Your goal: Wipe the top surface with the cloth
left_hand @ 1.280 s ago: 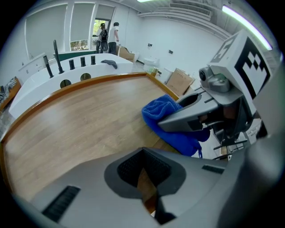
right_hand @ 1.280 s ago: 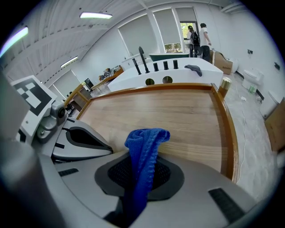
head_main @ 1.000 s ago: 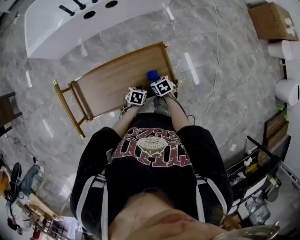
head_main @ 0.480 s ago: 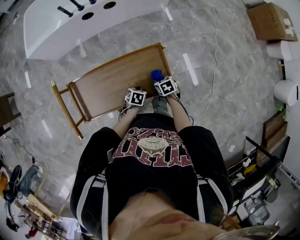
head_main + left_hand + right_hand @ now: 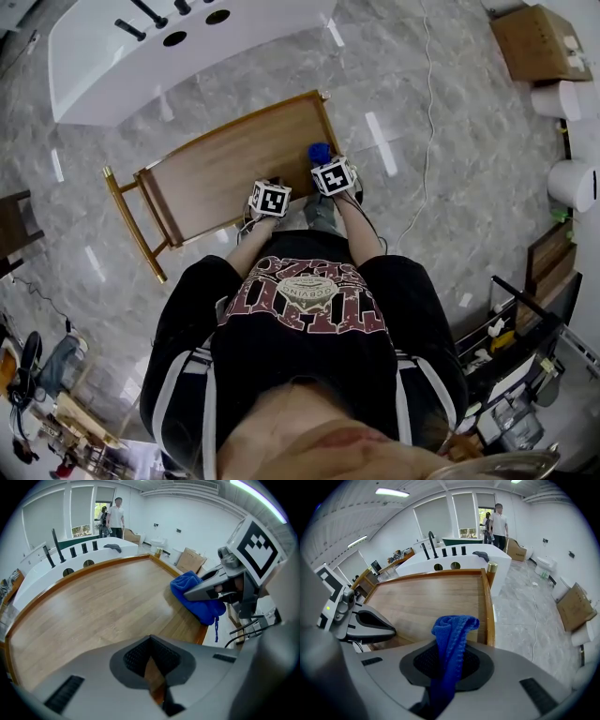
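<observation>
**Cloth gripped at counter corner; wipe not evidently begun**

Cloth (image 5: 452, 630), blue and knitted, is pinched in the fingers of the right gripper (image 5: 449, 660). It is held as a narrow upright bunch, with a fold standing above the fingers and the rest trailing down between them. In the left gripper view its lower folds appear to rest on the wooden counter (image 5: 234, 159) at the near right corner, just beside the raised rim (image 5: 486, 602), and a loose thread hangs over the edge.

Left gripper (image 5: 151, 665) has its fingers pressed together with nothing between them. It hovers over the near edge of the counter, just left of the right gripper. Almost the whole wooden top lies ahead of both grippers and is bare.

Judgement: the wipe is at or near its start.

Hazards noted:
- The cloth is bunched, not spread. A pass made this way would touch only a thin strip of the counter and leave most of it unwiped.
- The grip is on a narrow fold. Drag against the wood could pull the cloth out of the fingers.
- The rim lies beside the cloth. A stroke toward the right could snag the knit or the hanging thread on it.
- The left gripper sits close by. A stroke toward the left could knock the two grippers together unless it gives way.
</observation>
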A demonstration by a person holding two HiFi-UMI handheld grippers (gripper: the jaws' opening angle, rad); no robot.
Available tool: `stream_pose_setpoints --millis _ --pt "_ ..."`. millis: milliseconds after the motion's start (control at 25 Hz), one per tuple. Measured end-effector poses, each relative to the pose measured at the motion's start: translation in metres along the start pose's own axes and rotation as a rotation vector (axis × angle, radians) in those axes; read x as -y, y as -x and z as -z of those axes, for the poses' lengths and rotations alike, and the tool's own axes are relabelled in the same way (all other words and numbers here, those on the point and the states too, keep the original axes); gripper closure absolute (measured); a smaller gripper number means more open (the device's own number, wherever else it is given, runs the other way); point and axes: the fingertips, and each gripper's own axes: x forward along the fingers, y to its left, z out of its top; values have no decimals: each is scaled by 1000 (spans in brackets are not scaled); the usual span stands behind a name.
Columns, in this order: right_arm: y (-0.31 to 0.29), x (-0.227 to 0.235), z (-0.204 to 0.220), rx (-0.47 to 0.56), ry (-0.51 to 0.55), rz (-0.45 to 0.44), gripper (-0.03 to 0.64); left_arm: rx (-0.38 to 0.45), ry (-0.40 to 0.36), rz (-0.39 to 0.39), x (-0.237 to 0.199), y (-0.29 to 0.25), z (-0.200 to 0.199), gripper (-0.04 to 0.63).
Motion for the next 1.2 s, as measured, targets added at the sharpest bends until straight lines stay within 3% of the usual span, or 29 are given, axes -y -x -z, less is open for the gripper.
stream_pose_setpoints --millis 480,760,880,1040,1200 --pt "13 19 9 -119 68 176 551 8 29 27 -1 2 2 546" --pt "15 26 15 -133 67 178 549 31 35 21 -1 4 1 546" --pt "16 26 13 -133 57 160 551 84 75 2 -15 9 -2 548" --pt "13 18 5 -120 28 139 551 90 137 -20 -31 24 1 548" --pt "5 -4 -10 -90 101 88 551 117 152 -20 -37 29 -4 548"
